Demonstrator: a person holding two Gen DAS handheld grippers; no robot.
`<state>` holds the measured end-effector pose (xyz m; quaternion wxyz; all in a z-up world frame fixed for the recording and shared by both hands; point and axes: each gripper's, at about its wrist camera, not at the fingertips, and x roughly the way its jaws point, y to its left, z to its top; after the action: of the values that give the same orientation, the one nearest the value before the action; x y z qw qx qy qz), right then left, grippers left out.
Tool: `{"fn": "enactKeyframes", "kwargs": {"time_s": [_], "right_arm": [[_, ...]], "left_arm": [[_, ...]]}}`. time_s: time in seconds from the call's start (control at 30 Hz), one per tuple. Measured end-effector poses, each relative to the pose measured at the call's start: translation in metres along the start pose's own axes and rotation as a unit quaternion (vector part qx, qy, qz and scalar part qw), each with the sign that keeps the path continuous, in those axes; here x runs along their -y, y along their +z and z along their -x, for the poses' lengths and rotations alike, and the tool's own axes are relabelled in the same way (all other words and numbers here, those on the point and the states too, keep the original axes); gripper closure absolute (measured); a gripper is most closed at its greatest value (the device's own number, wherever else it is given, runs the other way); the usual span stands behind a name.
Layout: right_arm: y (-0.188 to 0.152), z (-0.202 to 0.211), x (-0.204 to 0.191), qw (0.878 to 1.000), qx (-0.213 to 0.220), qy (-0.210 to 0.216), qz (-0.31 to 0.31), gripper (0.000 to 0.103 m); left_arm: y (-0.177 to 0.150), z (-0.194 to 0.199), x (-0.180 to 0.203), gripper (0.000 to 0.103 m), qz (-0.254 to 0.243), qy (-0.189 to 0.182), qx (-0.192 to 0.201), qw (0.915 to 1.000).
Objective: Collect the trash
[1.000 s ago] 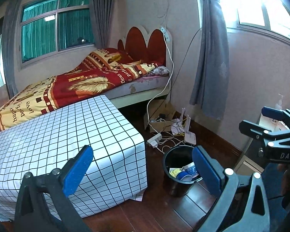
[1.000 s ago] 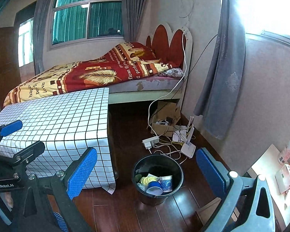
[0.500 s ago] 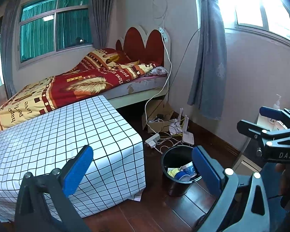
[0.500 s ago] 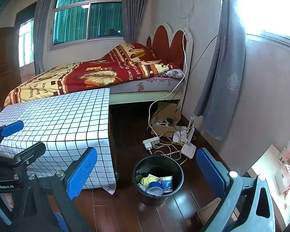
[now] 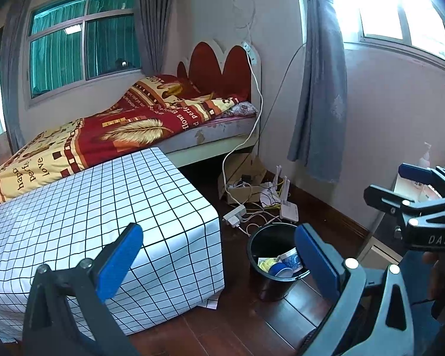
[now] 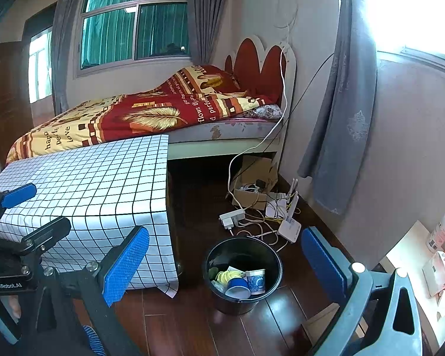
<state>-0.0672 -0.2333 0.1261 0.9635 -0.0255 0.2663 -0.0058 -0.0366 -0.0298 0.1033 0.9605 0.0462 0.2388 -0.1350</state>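
trash bin (image 6: 242, 273) contents show fully from right tool (image 6: 222, 264); left tool (image 5: 219, 261) hides some; both apart.

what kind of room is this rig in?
A lived-in bedroom, most likely in a home: a bed with a red and yellow blanket, curtained windows, and a black trash bin on the wood floor beside a table under a checked cloth.

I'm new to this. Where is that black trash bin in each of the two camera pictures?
Left wrist view: the black trash bin sits lower centre-right, partly behind the blue right finger.
Right wrist view: the bin sits lower centre, fully visible.
Shared landmark: the white power strip just beyond it.
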Motion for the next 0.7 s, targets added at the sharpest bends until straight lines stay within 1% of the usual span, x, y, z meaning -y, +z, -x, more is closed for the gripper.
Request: {"fn": "enactKeyframes", "kwargs": {"time_s": [0.7], "right_arm": [[-0.0016, -0.0001, -0.0011, 1.000, 0.000, -0.001, 0.001, 0.000]], "left_arm": [[0.0013, -0.0021, 0.0002, 0.000, -0.004, -0.003, 0.000, 1.0000]]}}
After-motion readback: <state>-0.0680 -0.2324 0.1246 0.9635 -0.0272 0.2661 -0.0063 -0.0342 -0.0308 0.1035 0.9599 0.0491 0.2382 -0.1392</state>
